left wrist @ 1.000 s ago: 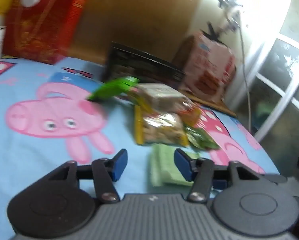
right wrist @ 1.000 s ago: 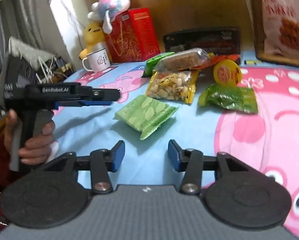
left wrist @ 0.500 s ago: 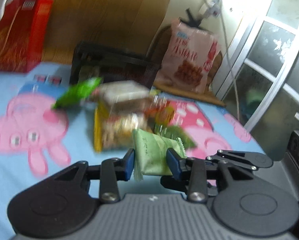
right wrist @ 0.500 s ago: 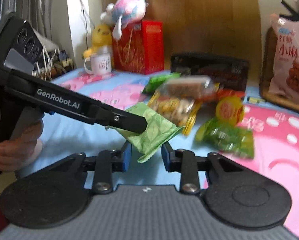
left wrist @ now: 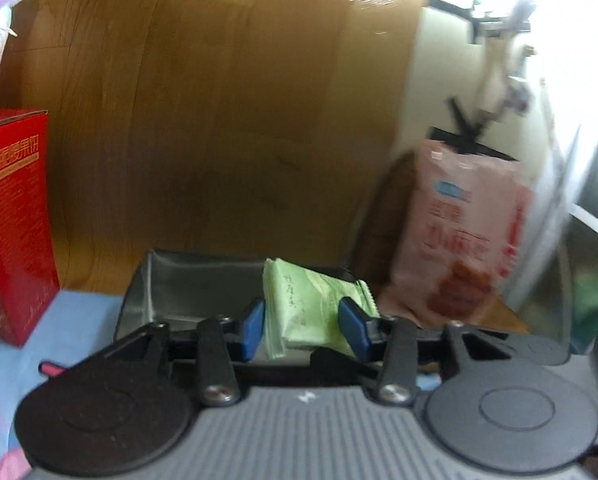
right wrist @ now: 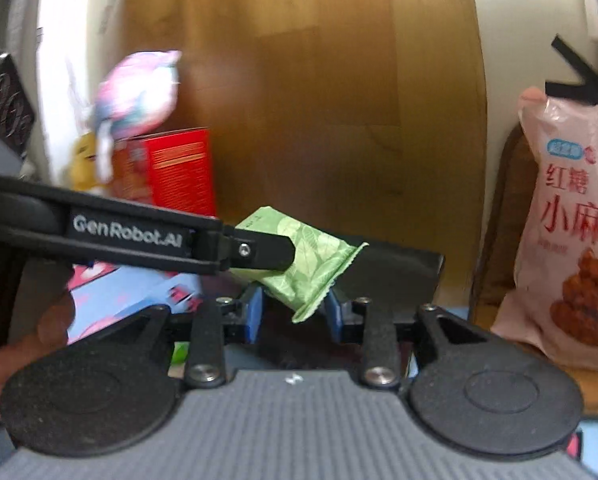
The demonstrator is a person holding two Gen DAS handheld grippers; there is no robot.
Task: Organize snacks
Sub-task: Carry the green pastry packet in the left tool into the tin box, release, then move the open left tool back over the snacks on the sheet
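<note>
The left gripper (left wrist: 301,326) grips the green snack packet (left wrist: 307,308) in the air above the black box (left wrist: 187,284) (its rim just behind). The right gripper (right wrist: 293,314) stands half-open around the packet's lower corner.

We see both fisheye views smeared by motion blur. Daylight from the window (left wrist: 571,20) burns the upper right to white; the wooden wall (right wrist: 319,100) bends near the edges.
</note>
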